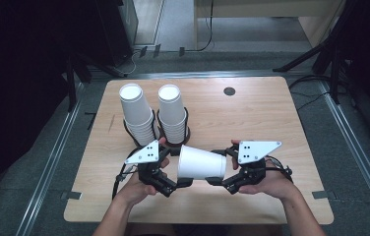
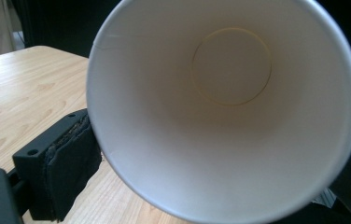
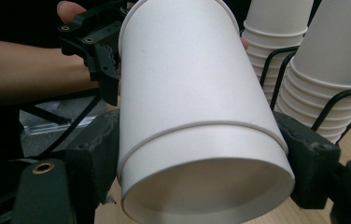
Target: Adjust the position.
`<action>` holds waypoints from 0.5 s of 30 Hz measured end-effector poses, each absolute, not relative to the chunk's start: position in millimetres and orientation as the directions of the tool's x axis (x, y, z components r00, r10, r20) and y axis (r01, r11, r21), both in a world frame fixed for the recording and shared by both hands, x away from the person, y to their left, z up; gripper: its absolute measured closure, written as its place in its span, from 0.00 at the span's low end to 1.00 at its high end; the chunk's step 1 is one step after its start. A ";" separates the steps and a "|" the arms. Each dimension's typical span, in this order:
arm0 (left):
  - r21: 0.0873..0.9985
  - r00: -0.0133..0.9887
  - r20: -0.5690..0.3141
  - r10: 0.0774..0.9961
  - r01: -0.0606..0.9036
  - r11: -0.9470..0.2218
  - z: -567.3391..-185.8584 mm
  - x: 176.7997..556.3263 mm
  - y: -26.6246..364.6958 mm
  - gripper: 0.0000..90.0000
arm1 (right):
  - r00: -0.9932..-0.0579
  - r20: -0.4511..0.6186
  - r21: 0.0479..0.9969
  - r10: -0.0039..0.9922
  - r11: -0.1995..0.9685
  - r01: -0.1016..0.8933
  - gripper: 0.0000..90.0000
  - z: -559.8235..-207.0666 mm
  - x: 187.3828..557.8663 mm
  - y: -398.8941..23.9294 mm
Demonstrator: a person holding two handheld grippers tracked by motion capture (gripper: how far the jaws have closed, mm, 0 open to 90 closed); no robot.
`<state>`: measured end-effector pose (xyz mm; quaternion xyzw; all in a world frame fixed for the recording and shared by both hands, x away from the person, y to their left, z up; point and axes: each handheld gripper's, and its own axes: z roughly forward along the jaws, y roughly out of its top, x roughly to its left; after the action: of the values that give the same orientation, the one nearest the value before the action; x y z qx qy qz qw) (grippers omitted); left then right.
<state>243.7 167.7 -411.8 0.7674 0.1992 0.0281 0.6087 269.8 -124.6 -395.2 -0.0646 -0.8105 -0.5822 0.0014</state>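
A white paper cup (image 1: 202,164) lies on its side in the air over the table's near half, mouth to the left, base to the right. My left gripper (image 1: 175,177) is shut on the mouth end; its own view looks straight into the cup (image 2: 220,116), with a black pad (image 2: 66,163) against the rim. My right gripper (image 1: 217,166) is shut on the base end (image 3: 197,116), one jaw on each side. A ridge runs round the cup near that end; I cannot tell whether a second cup is nested there. The left gripper (image 3: 101,51) shows at the far rim.
Two tall stacks of white cups (image 1: 136,113) (image 1: 172,113) stand upside down in black wire holders (image 1: 173,142) just behind the grippers, also in the right gripper view (image 3: 332,70). The wooden table (image 1: 252,118) has a round cable hole (image 1: 229,91) at the back.
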 end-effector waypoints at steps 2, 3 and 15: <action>0.948 0.921 -0.206 0.331 0.272 -0.167 -411.6 244.2 168.8 0.02 | -0.992 0.082 0.945 0.100 0.307 0.109 0.27 -395.5 269.7 -124.5; 0.948 0.921 -0.206 0.331 0.272 -0.165 -411.4 244.3 169.3 0.03 | -0.992 0.084 0.946 0.098 0.305 0.110 0.27 -395.7 269.6 -124.5; 0.952 0.923 -0.220 0.317 0.274 -0.139 -409.3 245.1 174.9 0.05 | -0.993 0.076 0.949 0.088 0.298 0.099 0.27 -396.9 269.6 -121.9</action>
<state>245.1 174.9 -409.3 0.7544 0.1959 0.0169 0.6262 269.6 -121.9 -396.9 -0.0580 -0.8057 -0.5895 0.0050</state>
